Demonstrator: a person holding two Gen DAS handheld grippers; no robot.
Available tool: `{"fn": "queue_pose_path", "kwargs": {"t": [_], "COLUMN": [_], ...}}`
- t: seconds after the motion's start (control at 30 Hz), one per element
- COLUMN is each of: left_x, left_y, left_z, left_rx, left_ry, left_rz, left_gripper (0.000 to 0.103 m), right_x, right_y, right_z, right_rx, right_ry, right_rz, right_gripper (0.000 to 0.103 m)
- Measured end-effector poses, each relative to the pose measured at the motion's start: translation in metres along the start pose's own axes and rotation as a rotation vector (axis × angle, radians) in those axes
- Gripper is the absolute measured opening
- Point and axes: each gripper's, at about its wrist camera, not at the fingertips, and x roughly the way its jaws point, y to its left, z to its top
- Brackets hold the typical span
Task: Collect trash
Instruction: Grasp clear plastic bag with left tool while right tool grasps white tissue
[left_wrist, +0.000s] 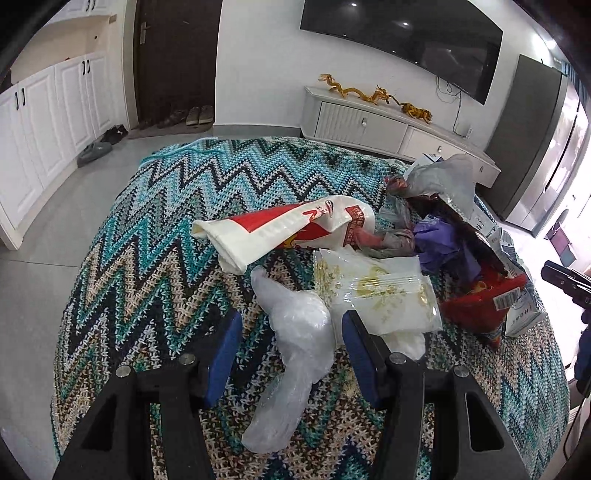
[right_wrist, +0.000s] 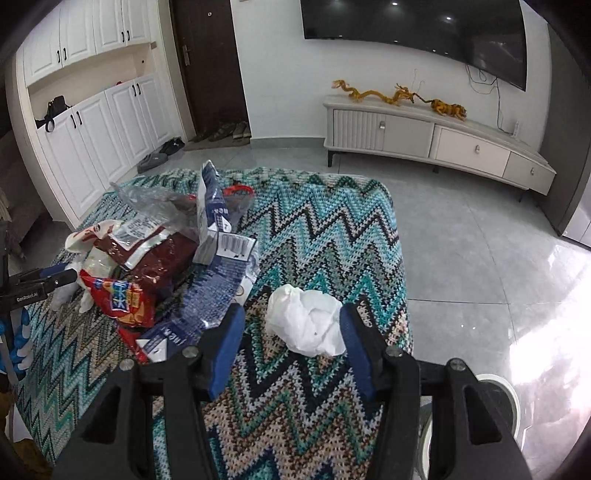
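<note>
In the left wrist view, the left gripper (left_wrist: 291, 343) pointed down at a zigzag-knit cloth (left_wrist: 147, 229) with its blue fingers (left_wrist: 225, 347) spread apart. A crumpled clear plastic bag (left_wrist: 291, 354) lay on the cloth between them, touching neither pad as far as could be told. Just past the right fingertip lay a stained zip bag (left_wrist: 384, 295); farther ahead were a red-and-white bag (left_wrist: 284, 229) and, off to the right, a red snack wrapper (left_wrist: 480, 299).

In the right wrist view, the right gripper (right_wrist: 291, 332) had its fingers (right_wrist: 354, 343) spread too. A crumpled white tissue (right_wrist: 306, 321) sat on the cloth between the fingertips, close against the right one; whether it touched was unclear. A torn blue carton (right_wrist: 199, 306) lay just left of the left finger.
</note>
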Motion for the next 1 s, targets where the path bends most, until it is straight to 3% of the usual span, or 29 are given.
{"fn": "queue_pose_path", "kwargs": {"t": [0.2, 0.53, 0.8, 1.0], "left_x": [0.012, -0.017, -0.074, -0.114], "left_y": [-0.001, -0.004, 0.001, -0.016], "left_z": [-0.009, -0.020, -0.026, -0.027], "left_rx": [-0.004, 0.010, 0.020, 0.073], "left_ry": [0.023, -0.017, -0.095, -0.154], "left_rz": [-0.028, -0.040, -0.051, -0.084], "left_gripper": [0.029, 0.026, 0.026, 0.025], "right_x": [0.034, 0.038, -0.025, -0.086], "right_y": [-0.007, 0.005, 0.014, 0.022], "right_z": [0.001, -0.011, -0.021, -0.037], "right_rx": [0.001, -0.028, 0.016, 0.031], "right_ry": [0.054, 0.087, -0.020, -0.109], "right_rz": [-0.017, -0.016, 0.039, 0.042], "right_gripper": [0.051, 0.016, 0.012, 0.012]}}
